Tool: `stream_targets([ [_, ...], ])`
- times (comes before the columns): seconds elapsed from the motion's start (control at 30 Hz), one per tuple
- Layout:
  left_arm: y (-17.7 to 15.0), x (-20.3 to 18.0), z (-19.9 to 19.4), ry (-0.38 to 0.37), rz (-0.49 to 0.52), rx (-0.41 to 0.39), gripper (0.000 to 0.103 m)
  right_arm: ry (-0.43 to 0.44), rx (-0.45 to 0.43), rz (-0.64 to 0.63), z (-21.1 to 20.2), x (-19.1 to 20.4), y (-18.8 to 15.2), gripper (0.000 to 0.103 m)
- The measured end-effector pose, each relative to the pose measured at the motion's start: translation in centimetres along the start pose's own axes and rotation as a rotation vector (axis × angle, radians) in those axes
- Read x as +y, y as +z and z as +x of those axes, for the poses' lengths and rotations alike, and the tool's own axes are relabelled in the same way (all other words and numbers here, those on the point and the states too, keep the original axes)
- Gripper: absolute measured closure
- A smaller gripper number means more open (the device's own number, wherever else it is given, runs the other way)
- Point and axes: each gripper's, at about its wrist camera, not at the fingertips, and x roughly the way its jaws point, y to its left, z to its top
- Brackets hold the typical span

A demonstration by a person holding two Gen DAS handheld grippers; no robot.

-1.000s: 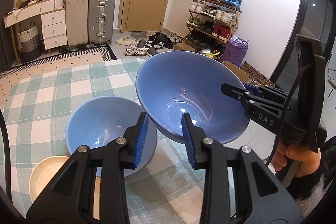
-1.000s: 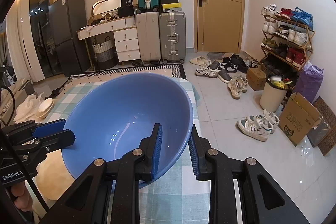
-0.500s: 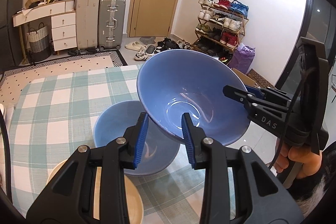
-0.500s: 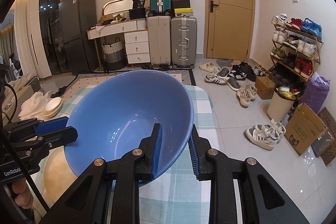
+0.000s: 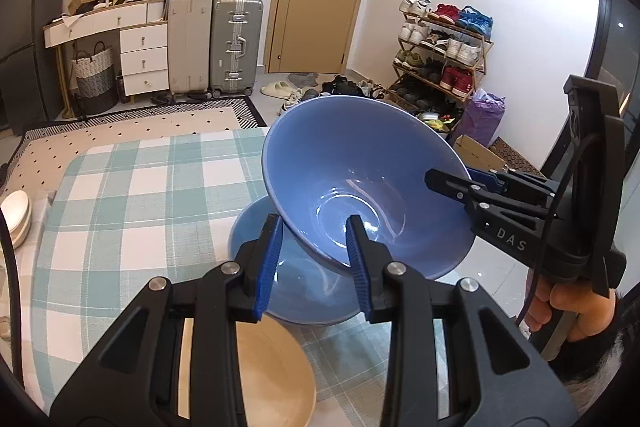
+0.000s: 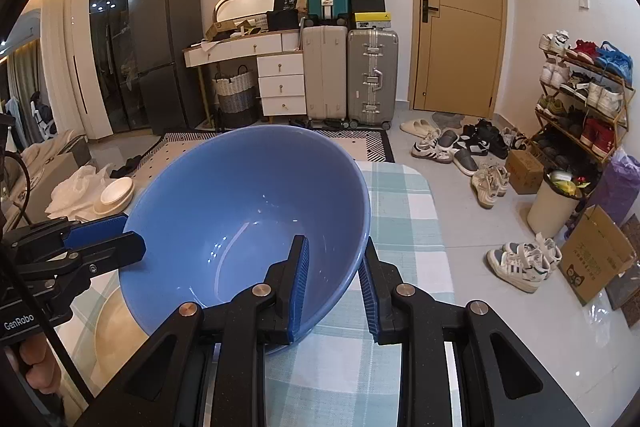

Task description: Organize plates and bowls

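The right gripper (image 6: 333,269) clamps the near rim of the big bowl (image 6: 244,211), one finger inside, one outside, holding it tilted just above the small bowl (image 5: 288,275) on the checked table (image 5: 132,195). The left gripper (image 5: 314,255) hangs with its jaws apart and nothing between them, near the big bowl's left rim. Only the left view shows the small bowl beneath and the plate (image 5: 272,375) just nearer. The right view adds a white dish (image 6: 117,189) far left.
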Motion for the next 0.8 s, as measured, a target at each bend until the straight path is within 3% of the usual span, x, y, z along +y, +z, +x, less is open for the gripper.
stream_targets([
  [0.27, -0.5, 1.8, 0.8, 0.038, -0.015, 0.024, 0.073, 0.04, 0.028, -0.006, 2.6, 1.0, -0.4, 0.078],
  [0.8, -1.7, 4.8, 7.7, 0.067, -0.023, 0.105, 0.073, 0.065, 0.102, -0.003, 8.5, 1.1, -1.6, 0.078],
])
